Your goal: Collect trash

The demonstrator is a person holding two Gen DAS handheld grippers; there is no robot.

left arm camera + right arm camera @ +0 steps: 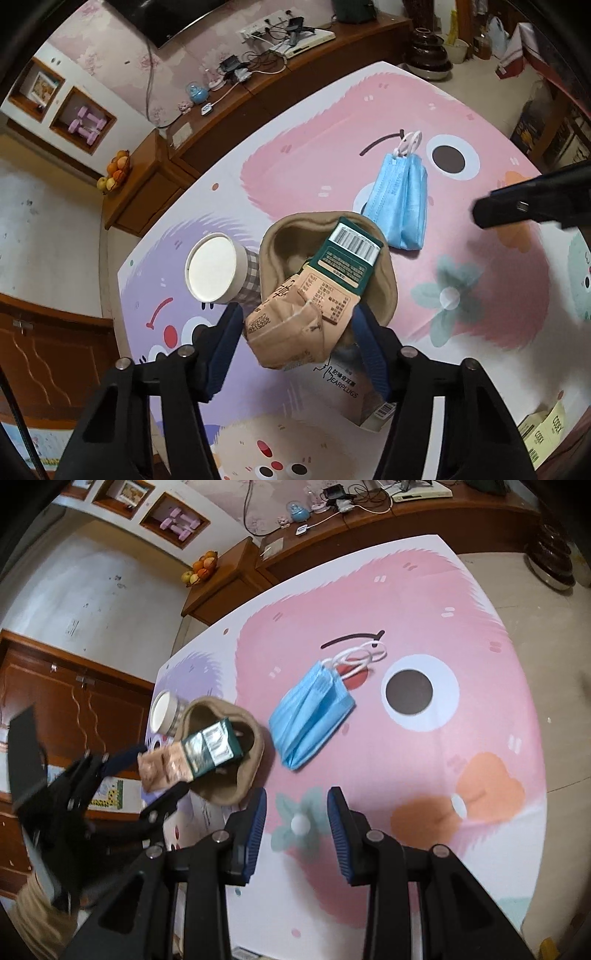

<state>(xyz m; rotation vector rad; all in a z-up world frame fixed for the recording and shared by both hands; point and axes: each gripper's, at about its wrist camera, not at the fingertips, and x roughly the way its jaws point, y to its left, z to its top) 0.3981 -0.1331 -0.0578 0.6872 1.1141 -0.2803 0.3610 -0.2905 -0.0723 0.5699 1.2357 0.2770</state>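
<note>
Left gripper [297,325] fingers straddle crumpled tan paper carton [291,332], not visibly clamped; could slip w/ green box [345,258] from brown pulp tray [388,280] on worktop [424,572]; right gripper [297,830] fingers apart, empty, short of blue face mask [310,720].

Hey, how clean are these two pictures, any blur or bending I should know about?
Left wrist view: mostly sharp, print on the green box is resolvable; the right gripper at the right edge is soft. Right wrist view: the left gripper is smeared by motion, the blue mask slightly soft. Both bend the table edge and darken at the corners.
</note>
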